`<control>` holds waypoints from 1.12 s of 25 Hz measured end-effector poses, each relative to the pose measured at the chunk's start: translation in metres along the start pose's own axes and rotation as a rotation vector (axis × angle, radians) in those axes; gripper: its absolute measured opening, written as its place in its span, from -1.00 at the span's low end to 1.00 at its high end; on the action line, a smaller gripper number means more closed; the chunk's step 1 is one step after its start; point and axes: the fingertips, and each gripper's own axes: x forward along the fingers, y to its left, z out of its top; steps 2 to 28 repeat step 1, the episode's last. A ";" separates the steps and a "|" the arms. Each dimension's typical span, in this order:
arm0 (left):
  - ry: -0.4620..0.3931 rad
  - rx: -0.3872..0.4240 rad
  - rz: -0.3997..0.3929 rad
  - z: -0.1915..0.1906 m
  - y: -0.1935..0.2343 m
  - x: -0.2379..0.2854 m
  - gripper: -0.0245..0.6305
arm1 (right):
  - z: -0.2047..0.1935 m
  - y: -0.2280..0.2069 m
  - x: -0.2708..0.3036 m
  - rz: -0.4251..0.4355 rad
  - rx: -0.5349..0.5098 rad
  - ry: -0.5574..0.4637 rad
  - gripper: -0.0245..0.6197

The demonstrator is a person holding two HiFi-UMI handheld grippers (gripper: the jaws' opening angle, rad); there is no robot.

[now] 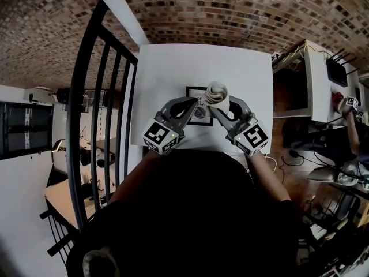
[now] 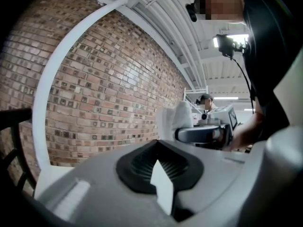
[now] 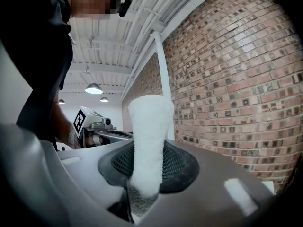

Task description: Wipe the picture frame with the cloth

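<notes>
Right gripper (image 1: 221, 104) is clamped on a rolled white terry cloth (image 1: 217, 91) right by the small black picture frame (image 1: 199, 114) on the white table (image 1: 173, 68), left gripper (image 1: 190, 106) is pinched shut on some thin white sliver (image 2: 162, 184), so a hard wipe could probably skid the unbraced frame.

Bright, even indoor light, and the white table (image 1: 173, 68) almost glares while the person's dark top (image 1: 196, 212) swallows the lower head view. Ceiling lamps (image 3: 93, 88) glow in the right gripper view. Heavy fisheye bends the brick wall (image 2: 104, 93), and the close foreground goes soft.
</notes>
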 end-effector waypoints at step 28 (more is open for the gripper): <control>0.000 -0.002 0.000 0.000 0.000 0.000 -0.92 | -0.001 -0.001 0.000 -0.002 -0.001 -0.004 -0.60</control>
